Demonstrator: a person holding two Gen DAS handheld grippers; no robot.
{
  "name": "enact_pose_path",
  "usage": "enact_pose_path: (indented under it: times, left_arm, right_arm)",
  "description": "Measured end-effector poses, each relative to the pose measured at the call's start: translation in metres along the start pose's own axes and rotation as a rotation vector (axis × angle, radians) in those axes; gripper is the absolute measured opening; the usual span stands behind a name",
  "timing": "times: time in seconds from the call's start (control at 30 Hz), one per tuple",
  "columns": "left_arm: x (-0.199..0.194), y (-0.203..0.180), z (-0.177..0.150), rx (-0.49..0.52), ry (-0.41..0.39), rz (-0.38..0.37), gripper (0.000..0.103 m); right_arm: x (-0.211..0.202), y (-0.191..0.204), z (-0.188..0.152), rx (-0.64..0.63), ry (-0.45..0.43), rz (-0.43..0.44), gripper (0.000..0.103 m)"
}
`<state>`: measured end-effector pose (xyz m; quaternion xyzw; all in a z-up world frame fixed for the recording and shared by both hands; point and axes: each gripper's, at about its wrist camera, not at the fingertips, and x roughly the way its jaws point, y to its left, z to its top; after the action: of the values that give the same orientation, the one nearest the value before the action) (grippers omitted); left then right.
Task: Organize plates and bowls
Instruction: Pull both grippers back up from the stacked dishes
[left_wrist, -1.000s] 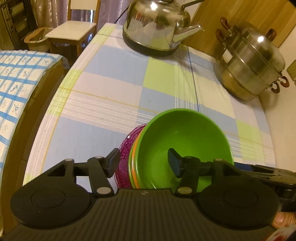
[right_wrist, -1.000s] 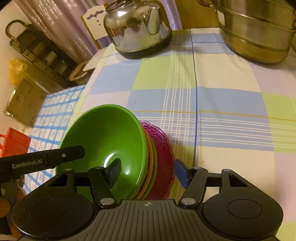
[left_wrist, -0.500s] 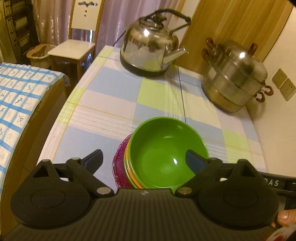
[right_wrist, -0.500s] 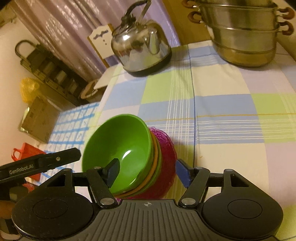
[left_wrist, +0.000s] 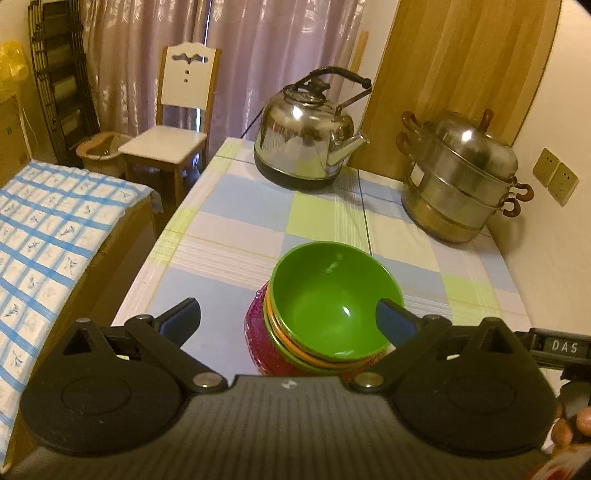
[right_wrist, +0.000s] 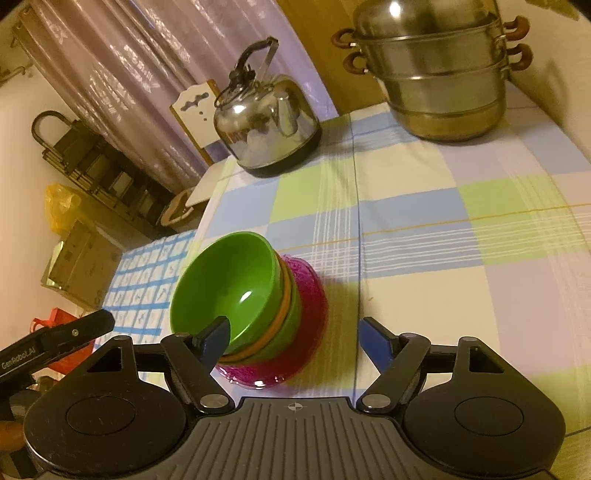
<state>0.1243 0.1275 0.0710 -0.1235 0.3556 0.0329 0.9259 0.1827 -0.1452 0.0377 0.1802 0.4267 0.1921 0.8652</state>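
Note:
A green bowl (left_wrist: 336, 306) tops a stack: under it an orange rim (left_wrist: 286, 334), another green bowl, and a magenta glass plate (left_wrist: 258, 343) at the bottom, on the checked tablecloth near the table's front edge. The stack also shows in the right wrist view, with the green bowl (right_wrist: 229, 280) above the magenta plate (right_wrist: 310, 306). My left gripper (left_wrist: 288, 317) is open and empty, held above and behind the stack. My right gripper (right_wrist: 295, 338) is open and empty, its jaws either side of the stack's near part without touching.
A steel kettle (left_wrist: 306, 140) and a stacked steel steamer pot (left_wrist: 461, 177) stand at the table's far end. A white chair (left_wrist: 173, 136) and a bed with a blue checked cover (left_wrist: 48, 229) are to the left. A wall runs along the right.
Both grippers have pulled back and up from the stack. The left gripper's jaws opened wide off the green bowl's rim; the right jaws opened too. The stack stays put.

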Motion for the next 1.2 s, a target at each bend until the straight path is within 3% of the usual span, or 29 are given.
enact_pose_path:
  times: [0.37, 0.57, 0.87, 1.03, 1.2]
  left_arm:
    - [-0.021, -0.013, -0.029, -0.031, -0.058, -0.002, 0.100]
    - [-0.028, -0.020, -0.047, -0.035, -0.076, 0.065, 0.100]
    - [-0.032, -0.029, -0.066, 0.003, -0.084, 0.096, 0.100]
    - [-0.028, -0.025, -0.078, 0.051, -0.049, 0.077, 0.100]
    - [-0.026, -0.016, -0.091, 0.095, 0.045, 0.042, 0.100]
  right_arm:
    - [-0.031, -0.025, -0.015, -0.037, -0.062, -0.054, 0.078]
    - [-0.033, -0.036, -0.022, -0.092, -0.069, -0.094, 0.078]
    - [-0.039, -0.045, -0.040, -0.109, -0.067, -0.124, 0.078]
    - [-0.048, -0.035, -0.058, -0.143, -0.085, -0.165, 0.078]
    - [-0.053, -0.017, -0.078, -0.165, -0.106, -0.206, 0.078]
